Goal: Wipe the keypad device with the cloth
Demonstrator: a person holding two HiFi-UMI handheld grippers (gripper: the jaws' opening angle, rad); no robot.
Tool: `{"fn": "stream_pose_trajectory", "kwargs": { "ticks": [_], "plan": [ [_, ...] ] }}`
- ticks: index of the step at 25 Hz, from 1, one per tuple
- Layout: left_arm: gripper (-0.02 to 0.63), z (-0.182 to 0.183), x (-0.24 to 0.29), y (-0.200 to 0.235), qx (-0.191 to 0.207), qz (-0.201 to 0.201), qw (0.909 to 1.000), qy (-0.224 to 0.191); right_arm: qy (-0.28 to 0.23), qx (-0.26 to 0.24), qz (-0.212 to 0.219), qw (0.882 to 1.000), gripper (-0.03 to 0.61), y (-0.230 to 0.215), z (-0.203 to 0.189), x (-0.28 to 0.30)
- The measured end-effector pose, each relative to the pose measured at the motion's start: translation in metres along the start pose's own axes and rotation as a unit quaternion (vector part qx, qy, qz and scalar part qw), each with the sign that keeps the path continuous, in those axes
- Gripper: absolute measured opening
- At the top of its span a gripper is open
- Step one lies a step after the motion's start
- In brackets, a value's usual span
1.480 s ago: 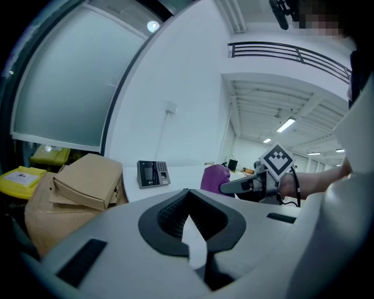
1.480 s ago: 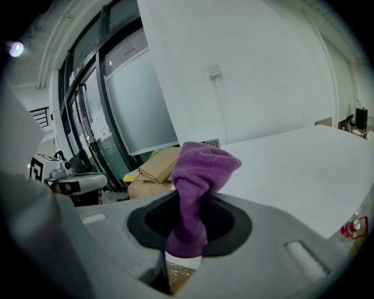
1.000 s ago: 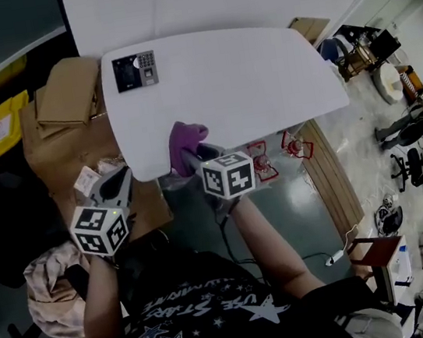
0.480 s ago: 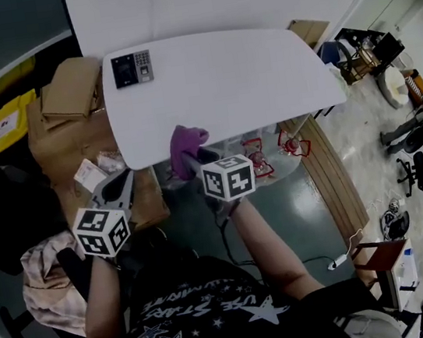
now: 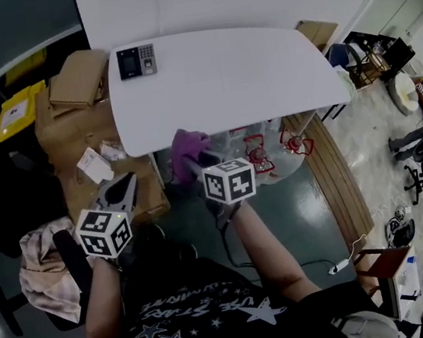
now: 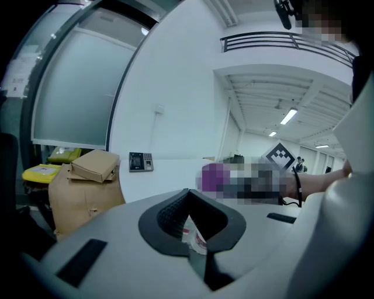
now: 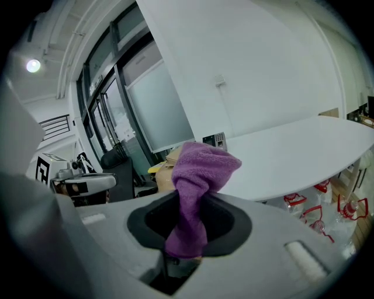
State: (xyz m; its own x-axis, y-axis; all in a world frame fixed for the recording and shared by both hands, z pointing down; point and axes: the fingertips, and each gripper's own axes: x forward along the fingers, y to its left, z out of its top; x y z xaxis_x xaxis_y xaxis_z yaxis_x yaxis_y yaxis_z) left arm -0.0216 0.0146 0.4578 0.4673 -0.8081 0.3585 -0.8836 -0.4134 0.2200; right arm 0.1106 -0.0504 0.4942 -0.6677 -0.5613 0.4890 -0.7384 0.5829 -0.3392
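The cloth point(image 5: 188, 146), a purple towel, is bunched between the jaws of the right gripper point(image 5: 193, 163), which clamp its lower part while its free end stands up above them. In the right gripper view the cloth point(image 7: 198, 181) fills the gap of the right gripper point(image 7: 187, 230) completely. This gripper hangs off the near edge of the white table point(image 5: 238, 81), in front of the person's body.

The left gripper point(image 5: 124, 187) is held lower and to the left, off the table, over a large cardboard box point(image 5: 73, 138). In its own view the left gripper point(image 6: 187, 201) has its jaws drawn together to a point, gripping nothing; a white packet point(image 5: 94, 166) lies on the box just beyond.

Clear bottles with red handles point(image 5: 260, 153) stand under the table's near edge.

Farther off, the keypad device point(image 5: 136, 61) lies flat at the table's far left corner, well apart from both grippers. A smaller cardboard box point(image 5: 80, 77) sits just beside that corner.
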Motion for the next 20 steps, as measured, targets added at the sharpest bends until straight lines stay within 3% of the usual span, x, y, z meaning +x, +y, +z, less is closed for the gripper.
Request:
{"fn": "stream_pose_trajectory", "kwargs": {
  "ticks": [14, 20],
  "plan": [
    [0.006, 0.005, 0.002, -0.003, 0.023, -0.027, 0.9994, 0.002, 0.008, 0.004, -0.016, 1.0, 0.098, 0.007, -0.02, -0.008],
    [0.006, 0.0, -0.027, 0.008, 0.023, -0.044, 0.9988, 0.004, 0.005, 0.003, -0.034, 0.999, 0.098, 0.037, -0.028, -0.015]
  ]
}}
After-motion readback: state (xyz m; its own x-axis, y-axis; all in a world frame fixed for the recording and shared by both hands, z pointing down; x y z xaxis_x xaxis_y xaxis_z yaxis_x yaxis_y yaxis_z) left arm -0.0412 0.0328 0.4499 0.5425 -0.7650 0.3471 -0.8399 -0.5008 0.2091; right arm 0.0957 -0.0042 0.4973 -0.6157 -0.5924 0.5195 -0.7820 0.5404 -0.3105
